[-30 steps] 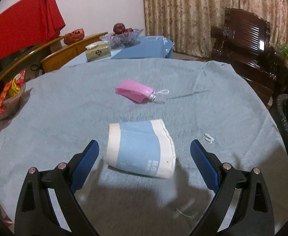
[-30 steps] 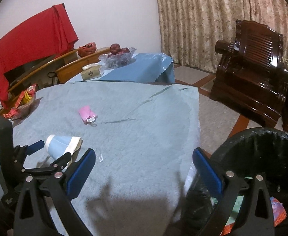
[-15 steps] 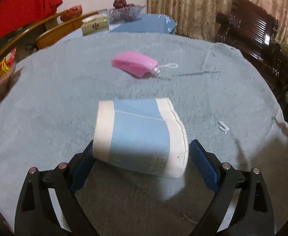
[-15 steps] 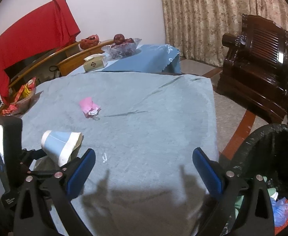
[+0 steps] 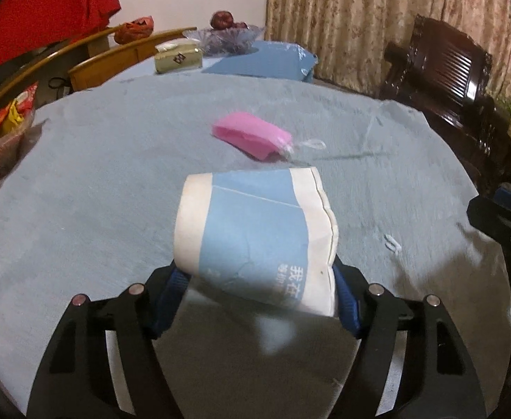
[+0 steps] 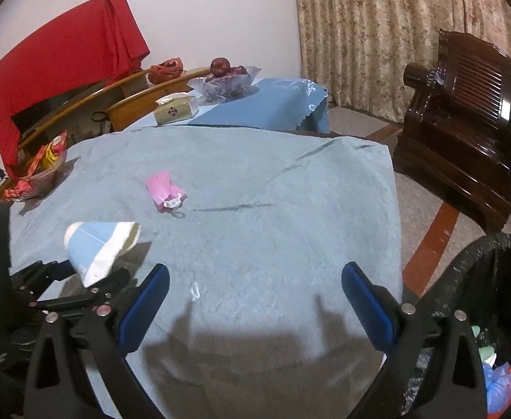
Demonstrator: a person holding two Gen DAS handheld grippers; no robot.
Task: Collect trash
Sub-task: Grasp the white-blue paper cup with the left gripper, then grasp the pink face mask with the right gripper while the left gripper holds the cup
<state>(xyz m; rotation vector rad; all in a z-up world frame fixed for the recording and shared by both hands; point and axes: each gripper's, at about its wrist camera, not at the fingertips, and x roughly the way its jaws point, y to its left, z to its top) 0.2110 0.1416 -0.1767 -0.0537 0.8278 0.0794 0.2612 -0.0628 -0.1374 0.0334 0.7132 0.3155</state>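
My left gripper (image 5: 258,289) is shut on a crushed blue and white paper cup (image 5: 255,234) and holds it above the blue tablecloth. The cup also shows in the right wrist view (image 6: 98,248), held up at the left. A pink packet (image 5: 252,136) with a white loop lies on the cloth beyond the cup; it shows in the right wrist view too (image 6: 164,192). My right gripper (image 6: 255,300) is open and empty over the cloth near the table's right edge. A black-lined bin (image 6: 482,300) with trash in it stands at the lower right.
A small white scrap (image 6: 195,291) lies on the cloth (image 6: 290,192) ahead of my right gripper. A snack bag (image 5: 4,136) sits at the far left edge. A tissue box (image 5: 176,57) and fruit bowl (image 5: 227,33) stand on the far table. A dark wooden armchair (image 6: 472,132) stands at the right.
My left gripper closed on the paper cup and lifted it off the cloth. My right gripper swung left, away from the bin, and stayed open.
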